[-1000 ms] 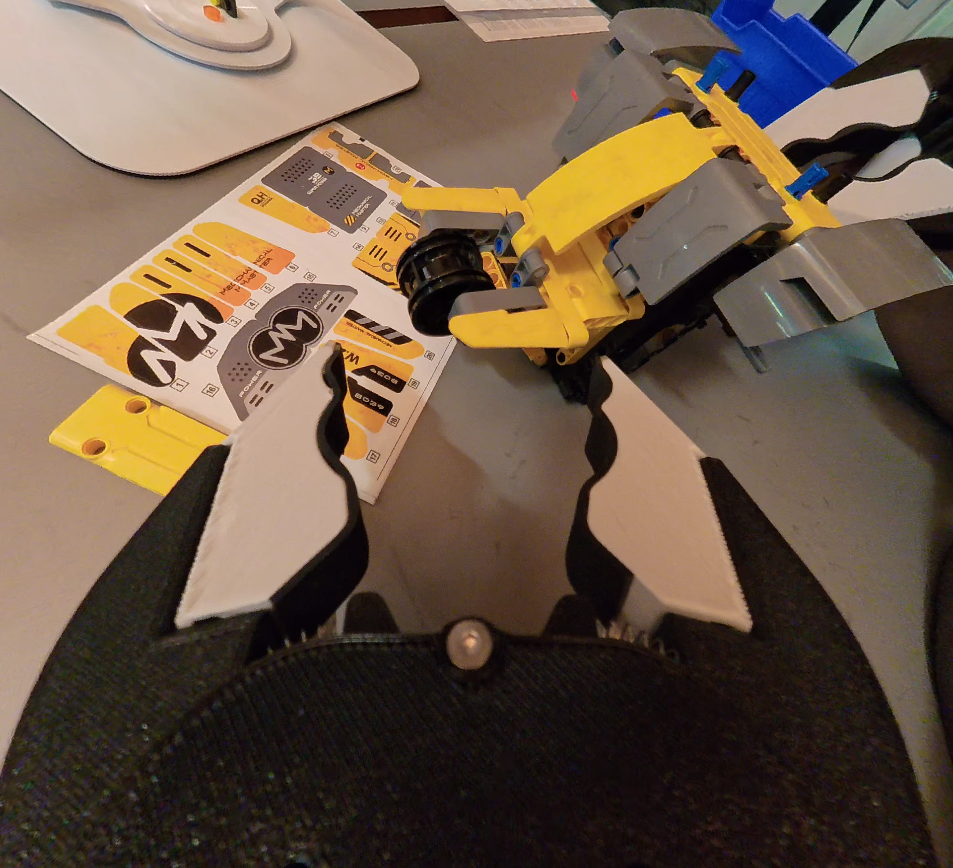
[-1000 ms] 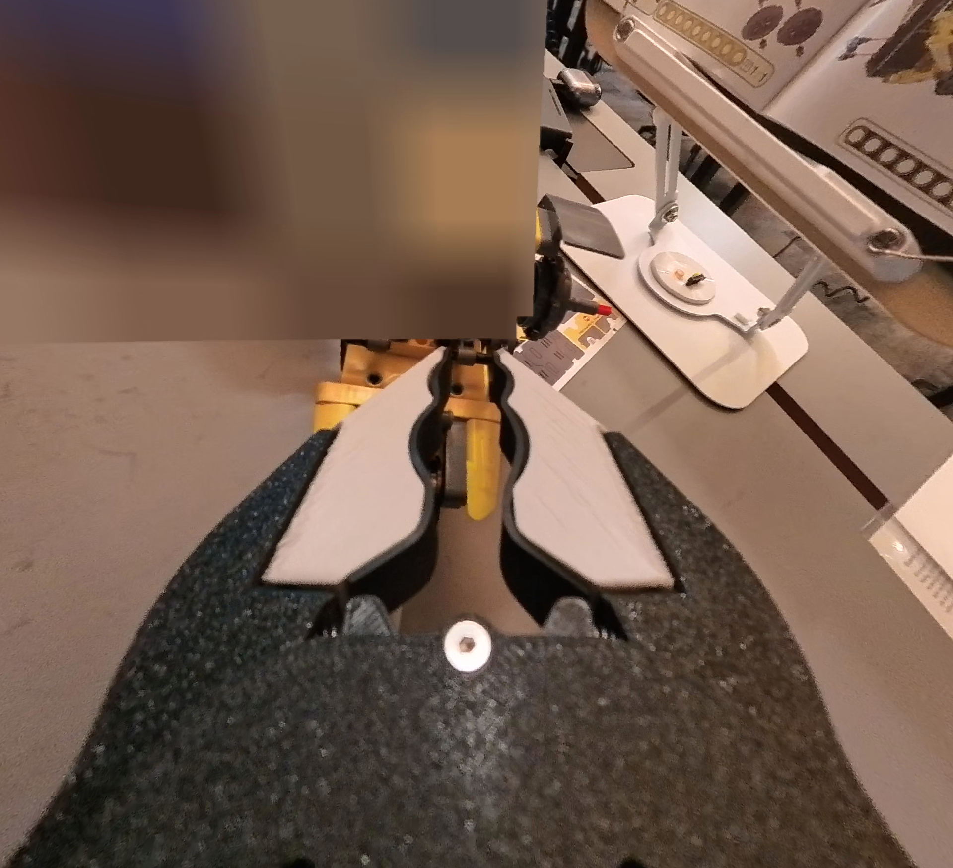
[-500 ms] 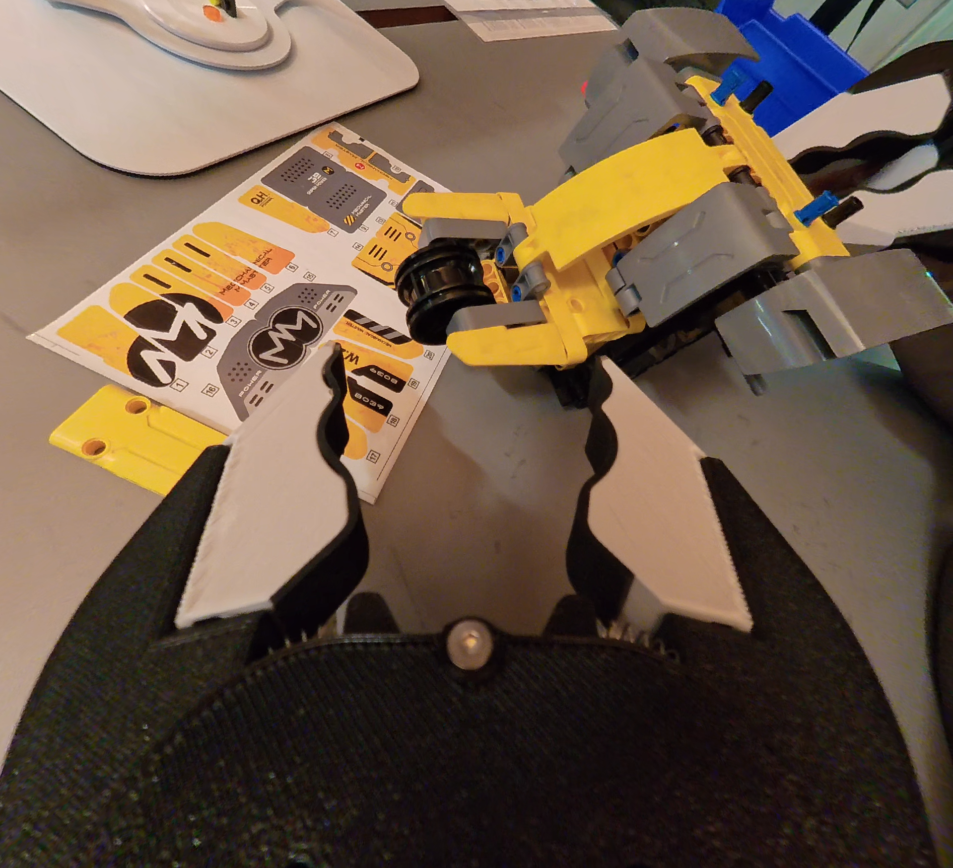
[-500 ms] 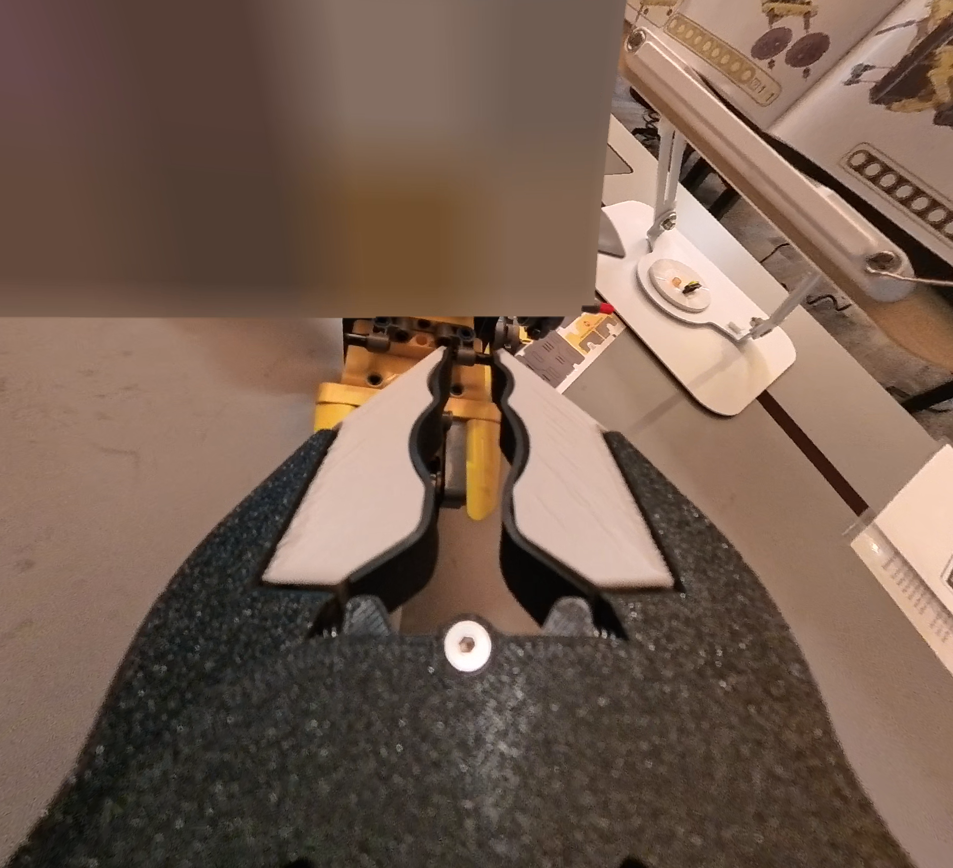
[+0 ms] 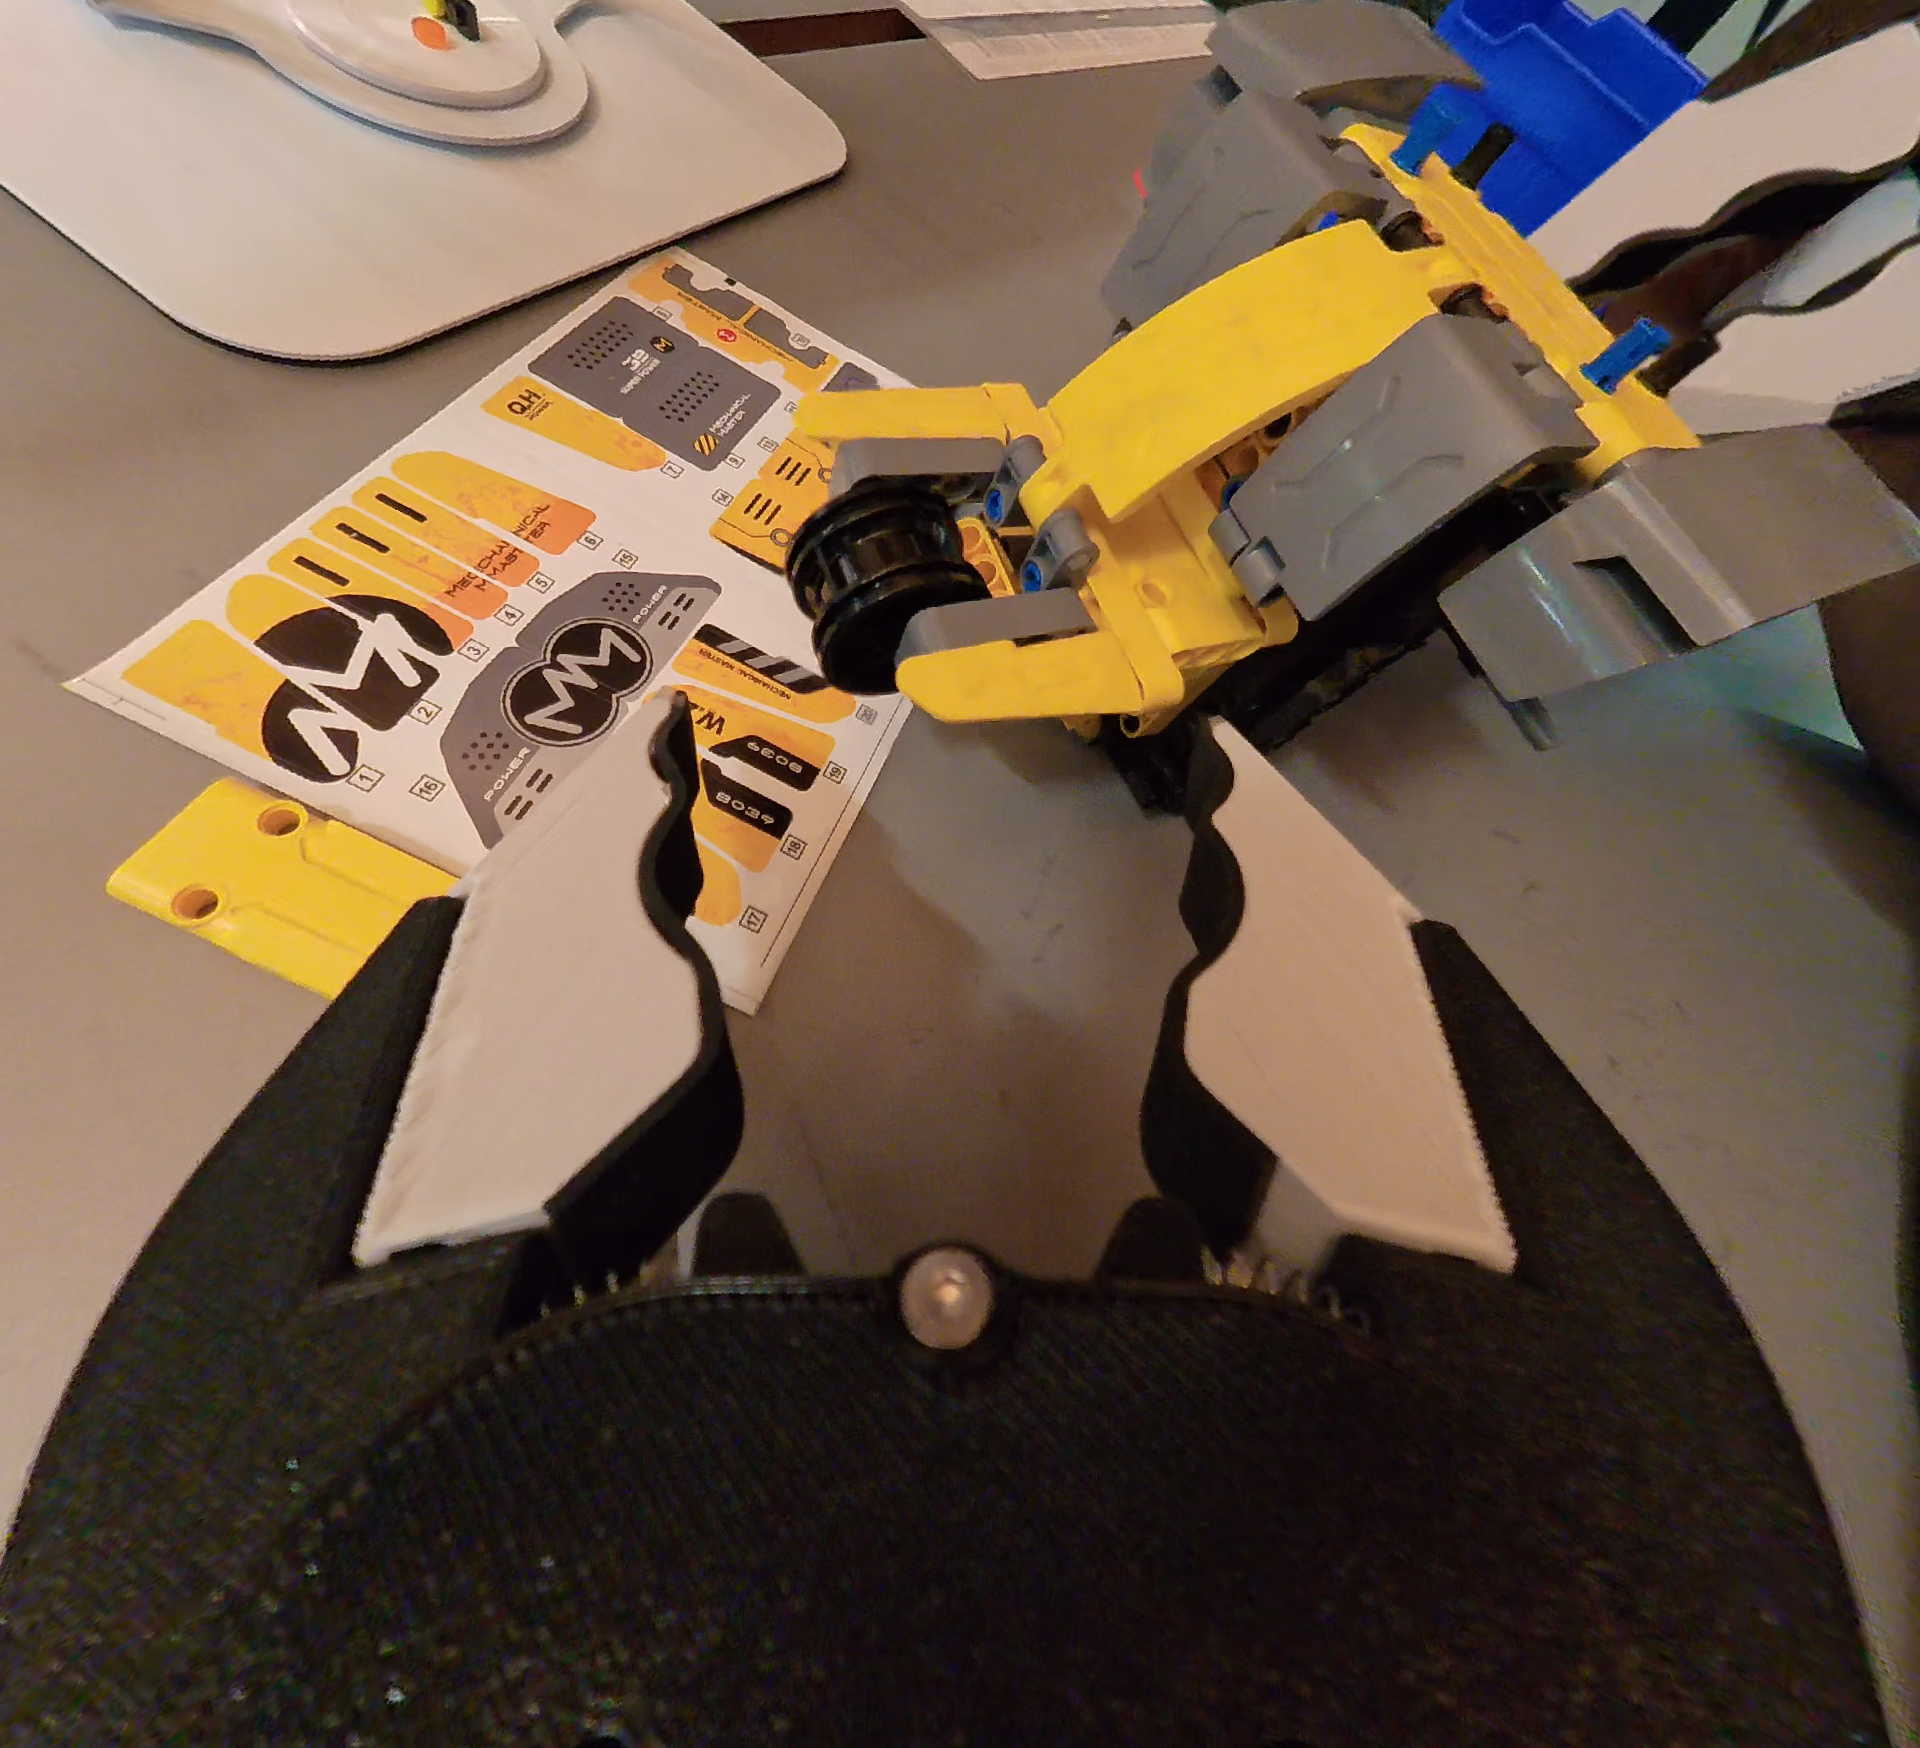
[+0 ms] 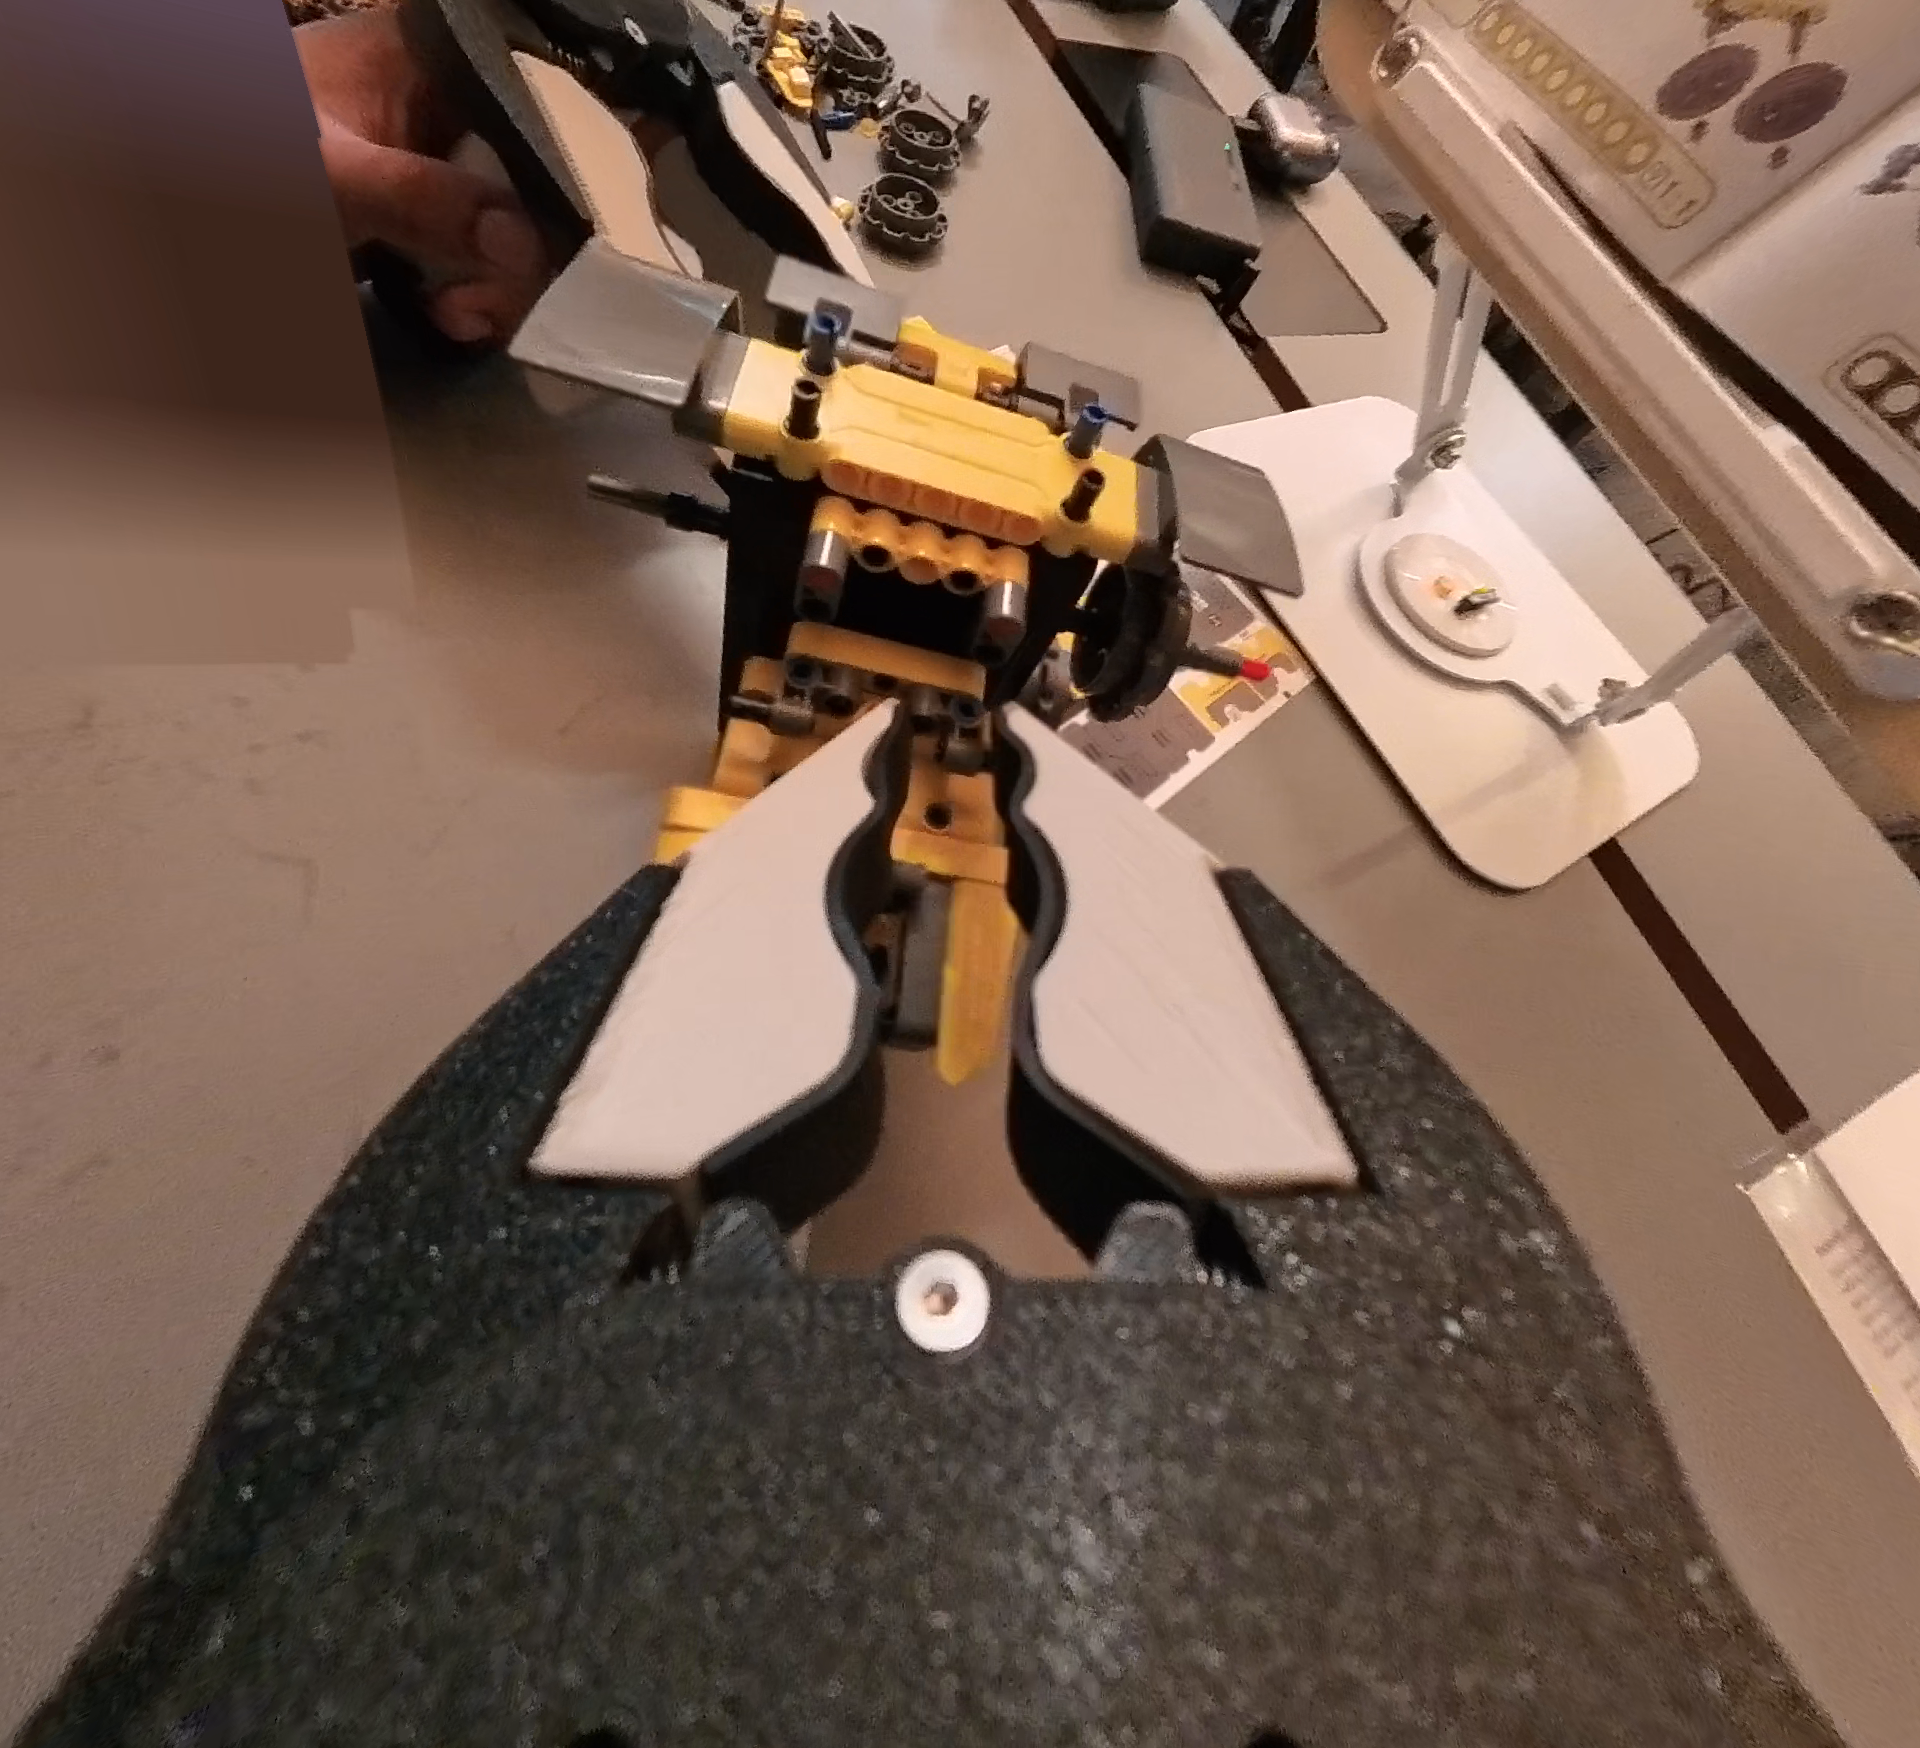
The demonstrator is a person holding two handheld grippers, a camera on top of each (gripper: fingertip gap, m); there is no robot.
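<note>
A yellow and grey brick-built vehicle model (image 5: 1247,451) rests tilted on the grey table, with a black wheel hub (image 5: 873,586) at its near end. My left gripper (image 5: 940,727) is open and empty, just short of the model and not touching it. My right gripper (image 6: 948,719) is shut on a yellow beam at the other end of the model (image 6: 935,451). Its white fingers (image 5: 1745,160) show at the right of the left wrist view. In the right wrist view a hand (image 6: 457,244) holds the left gripper beyond the model.
A sticker sheet (image 5: 468,618) and a flat yellow panel (image 5: 260,877) lie left of my left gripper. A white lamp base (image 5: 364,140) stands behind them and also shows in the right wrist view (image 6: 1455,711). A blue bin (image 5: 1548,88) stands behind the model. Loose tyres (image 6: 914,171) and black boxes (image 6: 1184,160) lie farther along the table.
The right wrist view has swung so that far more of the model and the table beyond shows. In the left wrist view the model has shifted only slightly. My left gripper has stayed open and still.
</note>
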